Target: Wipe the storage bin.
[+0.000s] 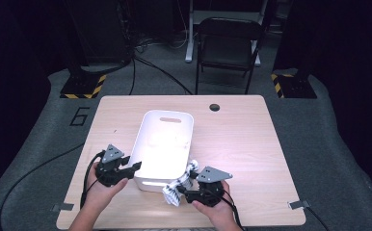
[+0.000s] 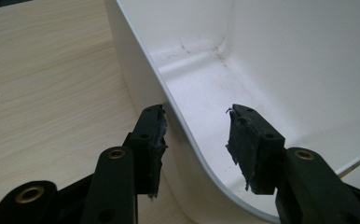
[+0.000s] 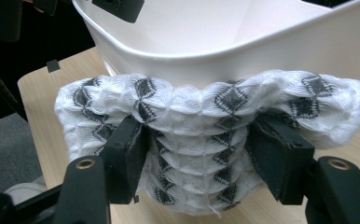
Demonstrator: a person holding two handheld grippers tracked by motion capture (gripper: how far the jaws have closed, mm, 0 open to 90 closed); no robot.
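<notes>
From above, my left tool [image 1: 132, 167] sits at the near left corner of the white bin [image 1: 151, 144], which stands in the middle of the wooden bench [image 1: 242, 144]. My left hand [image 1: 99, 190] holds the tool from the bench's near edge. My right tool [image 1: 181, 193] is at the bin's near right corner, and a white cloth with a dark diamond pattern [image 1: 178, 185] is bunched in front of it, touching the bin's outer wall near the rim. My right hand [image 1: 213, 209] grips the tool from below. A dark folding chair [image 1: 227, 45] stands on the floor beyond the far edge of the bench.

Along my left tool [image 2: 196, 135], the jaws straddle the rounded corner of the bin's rim [image 2: 178, 130]: one pad is outside the wall over the bench [image 2: 52, 70], the other is inside over the bin's pale floor. There is a clear gap between the inner pad and the wall, so this tool is released, not clamped on the bin.

Along my right tool [image 3: 197, 144], both pads press into the sides of the cloth [image 3: 197, 121], which bulges out above and to either side of them. This tool is clenched on the cloth. The cloth lies right against the outside of the bin [image 3: 215, 42], just under its rim, with the bench [image 3: 38, 88] below it.
</notes>
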